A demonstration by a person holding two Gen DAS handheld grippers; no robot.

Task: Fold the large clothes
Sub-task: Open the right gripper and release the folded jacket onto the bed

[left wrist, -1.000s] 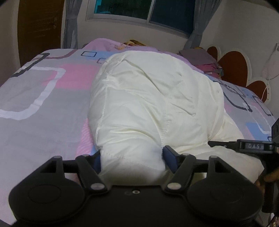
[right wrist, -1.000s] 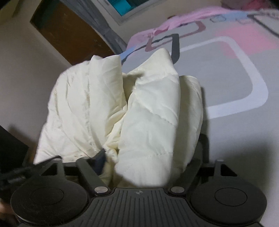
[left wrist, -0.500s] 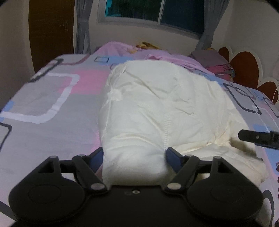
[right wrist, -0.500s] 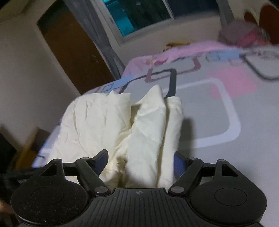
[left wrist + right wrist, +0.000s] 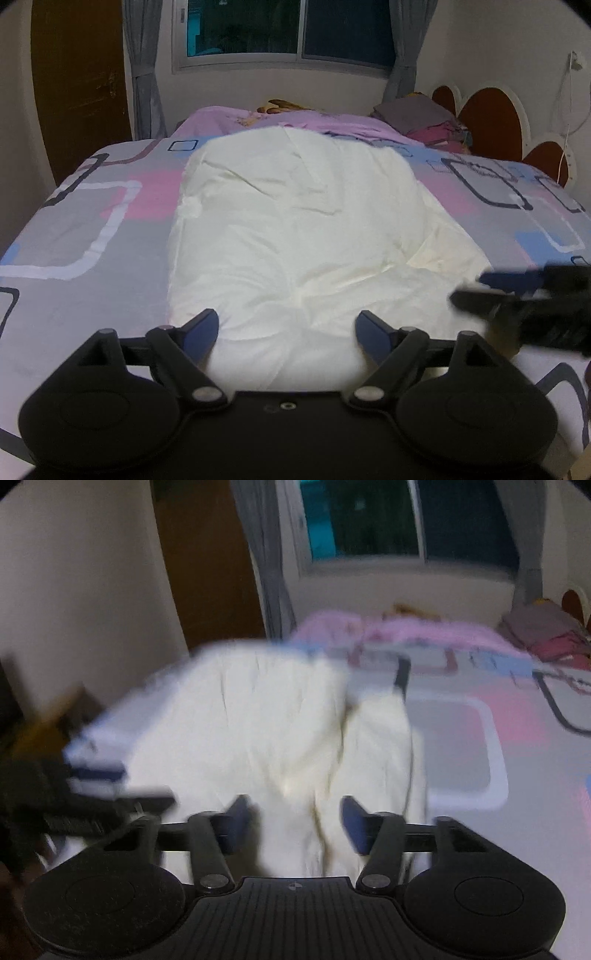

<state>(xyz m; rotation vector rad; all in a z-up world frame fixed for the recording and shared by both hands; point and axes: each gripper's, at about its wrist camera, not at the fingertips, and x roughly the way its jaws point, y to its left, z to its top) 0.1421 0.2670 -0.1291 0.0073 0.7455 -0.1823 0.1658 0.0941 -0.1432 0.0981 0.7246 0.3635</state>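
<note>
A bulky cream padded garment lies folded lengthwise on the bed, running away from me. My left gripper is open, its blue pads on either side of the garment's near end without pinching it. My right gripper is open too, with loose cream folds between its pads; that view is blurred by motion. The right gripper also shows in the left wrist view, at the garment's right edge. The left gripper shows blurred in the right wrist view.
The bed sheet is grey with pink and white squares. A pink blanket and a pile of folded clothes lie at the far end under the window. A brown door stands at the left, the headboard at the right.
Both grippers have opened and let go of the garment, which now rests flatter on the bed. Both have drawn back and tilted up; the right one is swinging.
</note>
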